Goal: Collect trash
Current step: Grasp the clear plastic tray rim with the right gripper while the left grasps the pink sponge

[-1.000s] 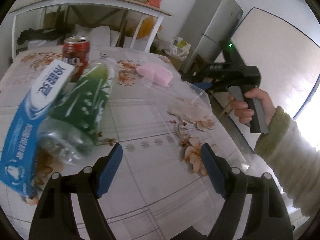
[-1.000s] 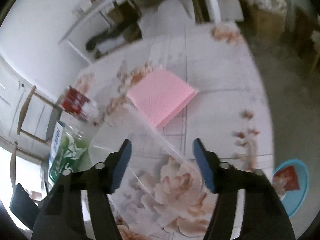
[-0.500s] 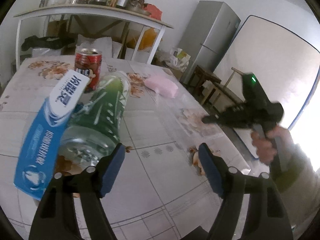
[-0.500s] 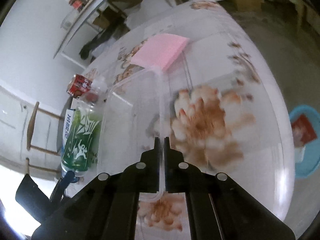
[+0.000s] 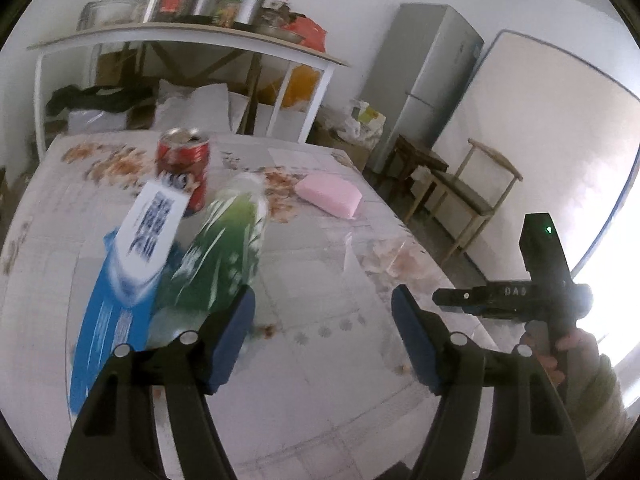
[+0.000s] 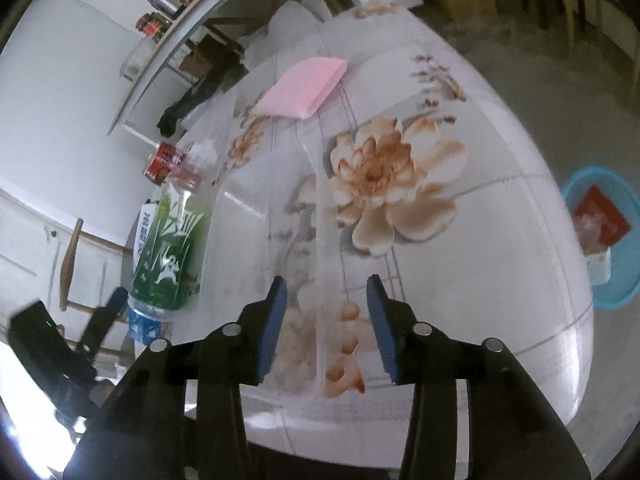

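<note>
A clear plastic bag (image 6: 320, 220) lies flat on the flowered table (image 6: 500, 240). One raised edge of it runs between the fingers of my right gripper (image 6: 327, 284). Those jaws are opening and the pads stand clear of the plastic. At the table's left lie a green plastic bottle (image 5: 224, 248), a blue toothpaste box (image 5: 120, 280) and a red can (image 5: 183, 168). My left gripper (image 5: 324, 300) hovers over bare table beside the bottle. Its jaws are closing with nothing between them.
A pink pack (image 5: 328, 196) lies farther back on the table. On the floor to the right stands a blue basin (image 6: 616, 280) holding a red packet. A cluttered shelf, a fridge and a wooden chair (image 5: 480, 188) stand beyond the table.
My right gripper shut on the clear bag's edge half a second ago and now stands open. It has slid along the table toward me. The left gripper has risen a little.
</note>
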The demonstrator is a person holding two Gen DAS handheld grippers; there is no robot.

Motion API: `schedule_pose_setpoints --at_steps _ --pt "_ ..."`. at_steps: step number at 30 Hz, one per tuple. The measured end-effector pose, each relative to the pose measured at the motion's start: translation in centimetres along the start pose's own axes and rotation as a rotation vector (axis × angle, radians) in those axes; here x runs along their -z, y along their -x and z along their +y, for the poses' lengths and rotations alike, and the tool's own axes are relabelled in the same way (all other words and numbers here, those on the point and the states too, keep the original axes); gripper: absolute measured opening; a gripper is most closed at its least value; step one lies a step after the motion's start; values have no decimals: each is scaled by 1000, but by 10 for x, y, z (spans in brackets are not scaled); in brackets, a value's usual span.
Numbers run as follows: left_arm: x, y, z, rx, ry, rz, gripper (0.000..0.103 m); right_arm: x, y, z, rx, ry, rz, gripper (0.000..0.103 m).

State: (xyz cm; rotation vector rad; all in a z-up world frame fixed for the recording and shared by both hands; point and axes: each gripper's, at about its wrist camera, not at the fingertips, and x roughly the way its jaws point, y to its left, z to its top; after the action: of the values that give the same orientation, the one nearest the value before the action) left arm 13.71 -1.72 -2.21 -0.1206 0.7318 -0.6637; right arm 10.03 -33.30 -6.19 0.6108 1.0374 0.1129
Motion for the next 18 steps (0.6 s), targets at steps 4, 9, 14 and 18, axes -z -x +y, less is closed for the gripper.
schedule_pose_setpoints --at_steps 4,9,14,18 --pt "-34 -28 -12 -18 -26 51 69 -4 -6 4 35 36 -39 24" --pt "-83 -81 -26 -20 -18 131 69 -4 -8 2 48 76 -54 2" --pt "-118 -146 -29 -6 71 222 77 -2 7 -12 84 86 -108 2" --pt "-132 -200 -14 -16 241 304 77 -3 18 -30 85 55 -128 2"
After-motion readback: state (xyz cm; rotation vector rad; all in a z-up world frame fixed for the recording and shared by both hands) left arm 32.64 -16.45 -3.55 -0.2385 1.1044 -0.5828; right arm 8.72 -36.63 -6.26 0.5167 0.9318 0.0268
